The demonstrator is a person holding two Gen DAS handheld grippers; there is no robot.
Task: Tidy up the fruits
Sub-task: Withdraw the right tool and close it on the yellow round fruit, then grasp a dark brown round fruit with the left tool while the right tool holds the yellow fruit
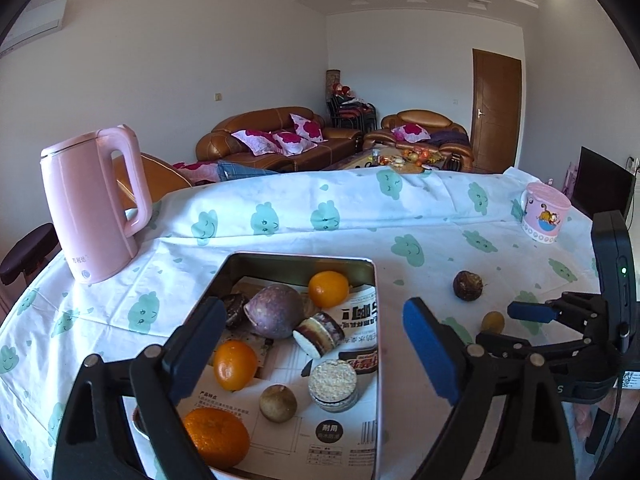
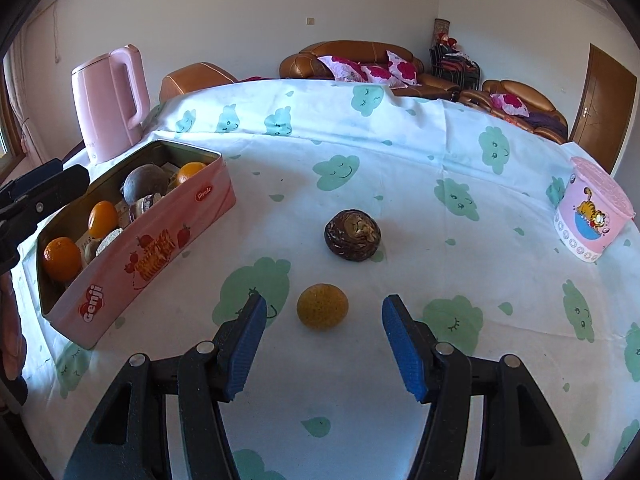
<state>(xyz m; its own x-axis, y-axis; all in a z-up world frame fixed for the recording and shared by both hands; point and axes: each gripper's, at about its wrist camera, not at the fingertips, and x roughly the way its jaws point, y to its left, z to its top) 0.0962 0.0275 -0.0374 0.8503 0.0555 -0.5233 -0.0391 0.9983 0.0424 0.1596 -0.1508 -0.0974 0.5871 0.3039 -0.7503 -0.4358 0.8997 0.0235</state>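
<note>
**Both claws open; tin part-filled, two fruits loose on cloth**

Right gripper (image 2: 322, 344) had its jaws wide apart, nothing held. Small yellow fruit (image 2: 322, 306) lay just ahead, centered between the blue pads (image 2: 404, 354), not touching either. Dark brown fruit (image 2: 352, 239) sat further ahead, apart from the yellow one. Pink tin (image 2: 144, 256) was ahead-left, long side facing the claw.

Left gripper (image 1: 316, 354) was also spread open, empty, hovering over the tin (image 1: 304, 258). Inside it: three oranges (image 1: 235, 365), a purple-brown round fruit (image 1: 274, 312), a small tan fruit (image 1: 278, 403), some wrapped round snacks (image 1: 333, 386), all on printed paper.

Bare tablecloth (image 2: 360, 400) was around both loose fruits. Pink kettle (image 2: 110, 100) stood far-left behind the tin, pink mug (image 2: 592, 210) far-right near the table edge. Left claw's tip showed at the tin's left end in the right wrist view.
</note>
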